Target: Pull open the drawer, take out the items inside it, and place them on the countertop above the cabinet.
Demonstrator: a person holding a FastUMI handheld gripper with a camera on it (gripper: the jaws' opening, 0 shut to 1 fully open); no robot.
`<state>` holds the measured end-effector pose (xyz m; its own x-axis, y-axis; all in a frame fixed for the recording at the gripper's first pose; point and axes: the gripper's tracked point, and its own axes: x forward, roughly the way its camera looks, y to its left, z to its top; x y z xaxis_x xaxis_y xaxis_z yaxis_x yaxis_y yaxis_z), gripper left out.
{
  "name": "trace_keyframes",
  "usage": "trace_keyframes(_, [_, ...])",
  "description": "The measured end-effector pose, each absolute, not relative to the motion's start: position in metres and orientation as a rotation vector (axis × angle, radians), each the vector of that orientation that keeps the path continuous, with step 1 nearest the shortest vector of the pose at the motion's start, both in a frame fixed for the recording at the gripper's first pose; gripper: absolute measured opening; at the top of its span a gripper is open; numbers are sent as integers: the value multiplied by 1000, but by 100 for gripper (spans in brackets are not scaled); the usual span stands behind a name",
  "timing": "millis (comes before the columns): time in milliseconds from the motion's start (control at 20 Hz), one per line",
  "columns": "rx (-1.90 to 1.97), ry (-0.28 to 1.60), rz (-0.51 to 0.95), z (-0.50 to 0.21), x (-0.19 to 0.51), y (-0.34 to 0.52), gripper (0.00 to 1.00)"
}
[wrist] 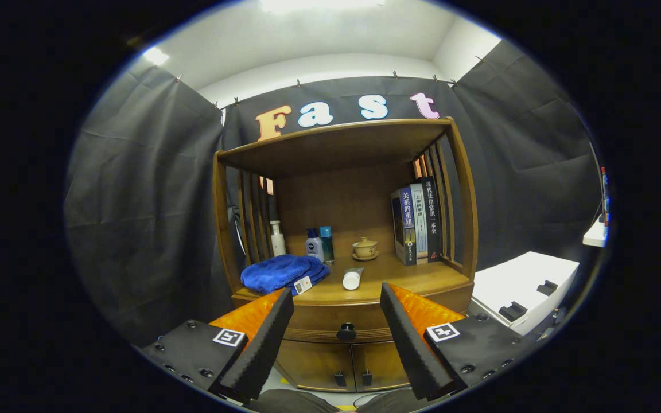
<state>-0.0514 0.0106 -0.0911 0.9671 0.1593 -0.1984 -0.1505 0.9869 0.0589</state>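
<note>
Gripper (336, 298) spread wide and empty, level with closed drawer (339, 322); drawer knob (346, 331) seen between the fingers, beyond their tips. On countertop (416, 276) above: blue towel (282, 272), white tube (353, 279), bottles, teacup, upright books (418, 225).

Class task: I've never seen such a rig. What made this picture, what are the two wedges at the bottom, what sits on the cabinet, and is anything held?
A camera rides on a hand-held gripper and looks forward along its two fingers, the wedges. They are open and hold nothing. Between them, just ahead, is the drawer with its knob, shut. On the countertop above lie a blue towel and a tube; behind stand bottles, a teacup and books.
</note>
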Motion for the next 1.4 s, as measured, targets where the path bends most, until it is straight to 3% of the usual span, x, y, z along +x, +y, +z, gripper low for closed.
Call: trace_keyframes(1400, [63,230,139,-101,-49,3,98])
